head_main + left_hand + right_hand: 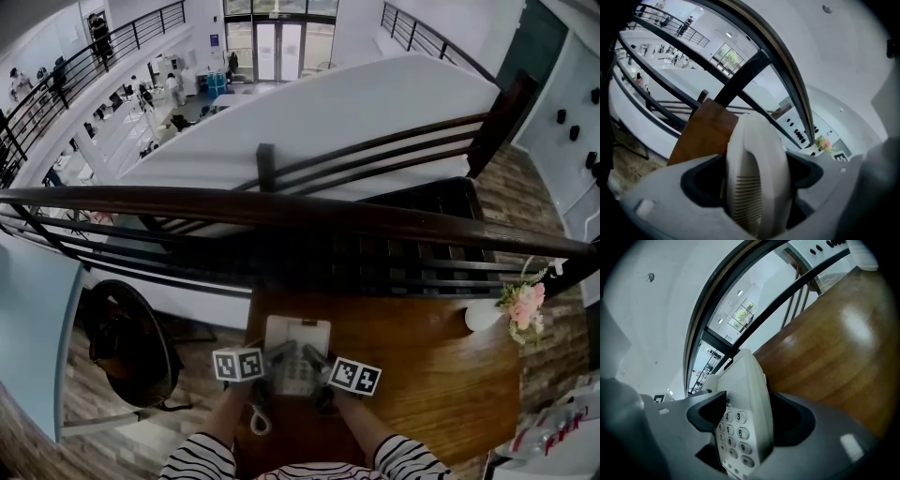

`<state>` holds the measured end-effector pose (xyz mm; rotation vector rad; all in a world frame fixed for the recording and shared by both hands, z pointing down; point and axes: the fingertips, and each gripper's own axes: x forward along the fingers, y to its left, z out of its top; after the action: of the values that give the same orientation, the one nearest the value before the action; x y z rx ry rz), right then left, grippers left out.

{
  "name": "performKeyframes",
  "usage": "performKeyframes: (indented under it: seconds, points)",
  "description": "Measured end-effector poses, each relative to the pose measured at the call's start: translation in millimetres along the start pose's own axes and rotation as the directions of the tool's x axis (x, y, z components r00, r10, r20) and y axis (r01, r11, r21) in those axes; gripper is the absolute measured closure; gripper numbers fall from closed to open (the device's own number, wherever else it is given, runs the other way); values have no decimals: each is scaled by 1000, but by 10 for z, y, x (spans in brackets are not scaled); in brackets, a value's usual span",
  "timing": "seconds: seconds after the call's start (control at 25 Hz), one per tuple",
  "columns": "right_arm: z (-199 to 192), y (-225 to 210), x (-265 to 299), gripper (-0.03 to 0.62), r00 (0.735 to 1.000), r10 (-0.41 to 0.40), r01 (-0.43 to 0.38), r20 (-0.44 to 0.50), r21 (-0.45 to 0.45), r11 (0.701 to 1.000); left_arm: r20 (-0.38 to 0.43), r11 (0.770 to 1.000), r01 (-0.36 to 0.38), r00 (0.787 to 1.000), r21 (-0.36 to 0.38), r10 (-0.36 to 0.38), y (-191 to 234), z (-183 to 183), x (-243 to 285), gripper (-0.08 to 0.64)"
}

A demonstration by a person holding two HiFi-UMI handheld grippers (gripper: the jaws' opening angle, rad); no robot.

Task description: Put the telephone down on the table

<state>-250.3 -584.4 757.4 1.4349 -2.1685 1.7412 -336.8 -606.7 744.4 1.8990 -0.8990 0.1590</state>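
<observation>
Near end of the telephone (298, 334) hiding under the left gripper (277, 357) and right gripper (317, 360), handset (757, 183) and keypad (734, 434) running off bottom edges, distant people (173, 89) appearing too small to tell

Smooth matt off-white plastic telephone (298, 339), glossy varnished brown wooden table (431, 370), dark polished handrail (281, 208), striped cloth sleeves (202, 459)
</observation>
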Motion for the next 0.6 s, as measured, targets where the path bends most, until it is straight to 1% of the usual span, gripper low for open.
performKeyframes:
  seconds: [0.12,0.28,0.44,0.6]
  points:
    - [-10,4,-10,291,1000,3,-3,1,13,1000,16,1000,7,1000,9,-7,-15,11,-27,153]
    - [-39,16,-15,290,1000,9,-9,3,16,1000,48,997,5,999,76,-9,-47,21,-97,155]
    - [-83,-4,-90,290,1000,-9,9,5,-44,999,83,995,-16,997,99,8,-45,-5,-197,155]
    - [-133,84,-258,299,999,-23,26,25,-111,994,121,991,-47,992,122,32,-114,-33,-422,155]
